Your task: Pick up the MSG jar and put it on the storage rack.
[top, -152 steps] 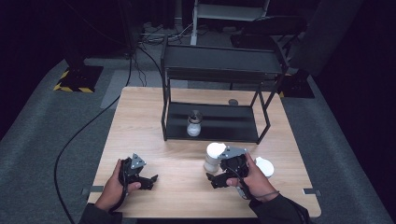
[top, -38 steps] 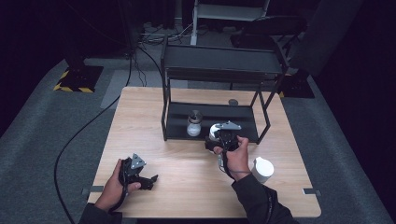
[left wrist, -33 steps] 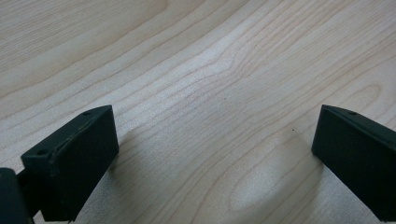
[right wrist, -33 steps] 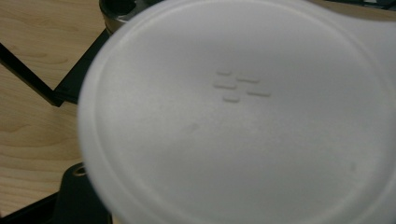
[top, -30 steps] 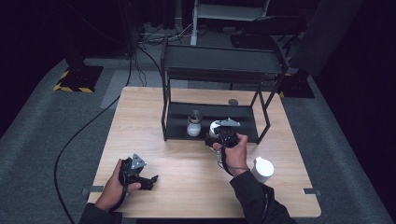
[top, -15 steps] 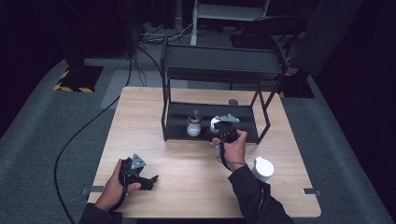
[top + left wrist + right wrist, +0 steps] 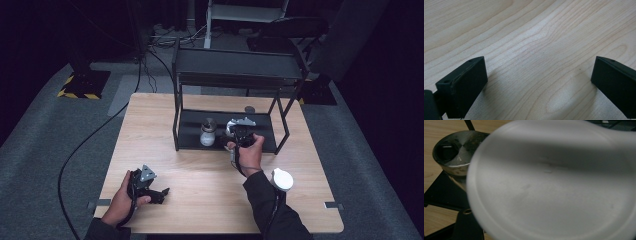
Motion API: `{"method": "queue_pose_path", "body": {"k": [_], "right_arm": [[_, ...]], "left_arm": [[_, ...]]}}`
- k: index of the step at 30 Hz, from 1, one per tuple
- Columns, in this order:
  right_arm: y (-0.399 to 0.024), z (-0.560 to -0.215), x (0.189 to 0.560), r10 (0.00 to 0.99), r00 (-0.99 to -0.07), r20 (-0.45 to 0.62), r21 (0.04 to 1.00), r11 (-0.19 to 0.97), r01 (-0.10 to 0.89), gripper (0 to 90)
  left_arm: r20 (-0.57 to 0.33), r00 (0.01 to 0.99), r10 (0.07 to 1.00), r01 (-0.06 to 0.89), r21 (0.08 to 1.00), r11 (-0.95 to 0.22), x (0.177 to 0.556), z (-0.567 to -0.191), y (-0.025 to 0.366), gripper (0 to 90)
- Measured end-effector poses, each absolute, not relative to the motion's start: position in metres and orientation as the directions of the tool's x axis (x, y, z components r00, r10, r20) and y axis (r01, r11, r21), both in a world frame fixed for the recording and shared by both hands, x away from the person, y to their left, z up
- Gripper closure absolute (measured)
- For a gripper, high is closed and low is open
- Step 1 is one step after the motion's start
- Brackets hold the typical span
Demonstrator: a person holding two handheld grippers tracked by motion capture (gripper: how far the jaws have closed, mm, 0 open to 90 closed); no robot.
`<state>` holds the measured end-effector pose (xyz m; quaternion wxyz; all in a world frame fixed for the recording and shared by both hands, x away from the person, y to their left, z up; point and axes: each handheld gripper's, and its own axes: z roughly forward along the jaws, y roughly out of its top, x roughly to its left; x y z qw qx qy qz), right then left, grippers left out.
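Note:
My right gripper (image 7: pixel 239 128) is shut on a white round container (image 7: pixel 230 127) and holds it at the front of the black rack's lower shelf (image 7: pixel 190 136). The container sits just right of a glass jar with a metal lid (image 7: pixel 207 132) standing on that shelf. In the right gripper view the white container (image 7: pixel 554 185) is blurred and very close, hiding the jaws, and the metal-lidded jar (image 7: pixel 456 150) is at upper left. My left gripper (image 7: pixel 159 194) rests near the table's front left. Its jaws are open over bare wood (image 7: pixel 539 82).
The black two-level rack (image 7: pixel 240 70) stands at the back of the wooden table (image 7: pixel 150 125). A white lid (image 7: pixel 281 179) lies at the front right beside my right sleeve. A small dark round cap (image 7: pixel 249 109) lies behind the rack.
My right hand has carried the white container from the table's front forward to the lower shelf, ending close beside the metal-lidded jar. The left hand has stayed still.

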<state>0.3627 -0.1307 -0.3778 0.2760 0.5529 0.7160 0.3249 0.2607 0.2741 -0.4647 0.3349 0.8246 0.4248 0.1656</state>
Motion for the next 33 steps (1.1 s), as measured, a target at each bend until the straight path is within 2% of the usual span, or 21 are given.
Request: {"method": "queue_pose_path", "body": {"k": [33], "right_arm": [[-0.127, -0.385, 0.394, 0.977, -0.209, -0.028, 0.755, 0.158, 0.637, 30.1]], "left_arm": [[-0.011, 0.585, 0.811, 0.589, 0.693, -0.416, 0.261, -0.465, 0.274, 0.4]]}}
